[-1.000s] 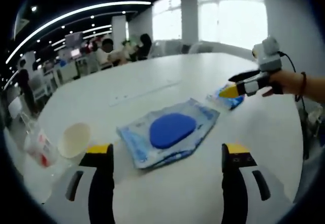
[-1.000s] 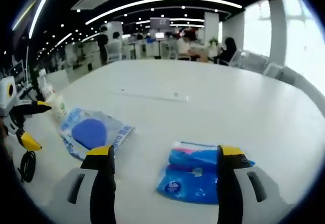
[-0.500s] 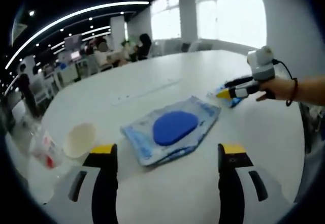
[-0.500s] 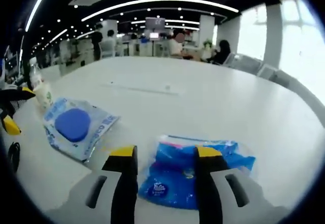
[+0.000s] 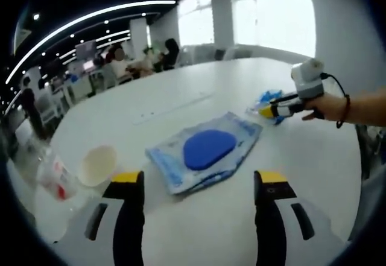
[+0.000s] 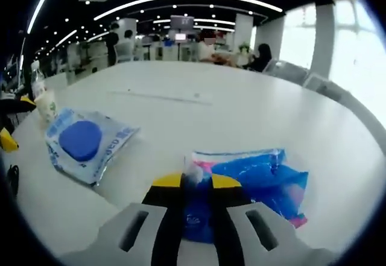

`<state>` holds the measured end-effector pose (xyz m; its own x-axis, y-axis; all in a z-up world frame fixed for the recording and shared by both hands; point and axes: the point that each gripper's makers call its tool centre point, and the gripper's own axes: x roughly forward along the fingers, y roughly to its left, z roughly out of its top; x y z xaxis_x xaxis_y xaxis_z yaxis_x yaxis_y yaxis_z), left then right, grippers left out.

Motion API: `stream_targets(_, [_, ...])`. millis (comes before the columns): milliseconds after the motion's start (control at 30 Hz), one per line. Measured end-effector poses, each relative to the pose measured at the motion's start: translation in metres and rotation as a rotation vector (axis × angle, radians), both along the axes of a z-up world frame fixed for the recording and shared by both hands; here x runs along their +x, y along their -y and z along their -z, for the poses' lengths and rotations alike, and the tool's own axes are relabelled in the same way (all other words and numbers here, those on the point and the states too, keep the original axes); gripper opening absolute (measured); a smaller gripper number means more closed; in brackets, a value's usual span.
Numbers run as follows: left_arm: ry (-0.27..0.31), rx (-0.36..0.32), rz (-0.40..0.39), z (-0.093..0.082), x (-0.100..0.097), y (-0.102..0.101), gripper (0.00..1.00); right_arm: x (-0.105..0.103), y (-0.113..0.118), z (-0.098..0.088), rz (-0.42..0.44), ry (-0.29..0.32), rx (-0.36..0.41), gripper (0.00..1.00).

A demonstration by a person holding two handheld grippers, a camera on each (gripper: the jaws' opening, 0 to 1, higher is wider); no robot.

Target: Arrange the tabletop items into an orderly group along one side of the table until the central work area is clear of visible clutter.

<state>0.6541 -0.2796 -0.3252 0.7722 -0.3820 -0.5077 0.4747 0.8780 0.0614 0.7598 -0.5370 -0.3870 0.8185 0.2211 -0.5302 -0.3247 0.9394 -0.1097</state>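
My right gripper (image 6: pixel 195 184) is shut on the near edge of a blue tissue pack (image 6: pixel 259 178) lying on the white table (image 6: pixel 199 115). In the left gripper view that same right gripper (image 5: pixel 272 109), held by a hand, pinches the blue tissue pack (image 5: pixel 268 98) at the right. A pale blue wipes pack with a round blue lid (image 5: pixel 208 150) lies ahead of my left gripper (image 5: pixel 197 184), which stands open above the table with nothing between its fingers. The wipes pack (image 6: pixel 84 142) also lies at the left in the right gripper view.
A cream paper cup (image 5: pixel 96 164) and a clear plastic bottle with a red label (image 5: pixel 53 175) stand at the table's left edge. A thin white strip (image 5: pixel 172 106) lies across the far middle. People sit at tables in the background.
My right gripper has closed on the blue tissue pack's near edge, its jaws going from wide apart to shut. The left gripper has stayed open and barely moved.
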Motion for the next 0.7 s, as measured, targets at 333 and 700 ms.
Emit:
stream_targets(333, [0.009,-0.012,-0.013,-0.005,0.0,-0.003,0.68,0.003,0.001,-0.018,0.037,0.05,-0.034,0.01])
stream_targets(700, [0.019,-0.015,-0.009,-0.01,-0.002,-0.003,0.68,-0.002,-0.016,-0.034,-0.009,0.076,-0.106,0.01])
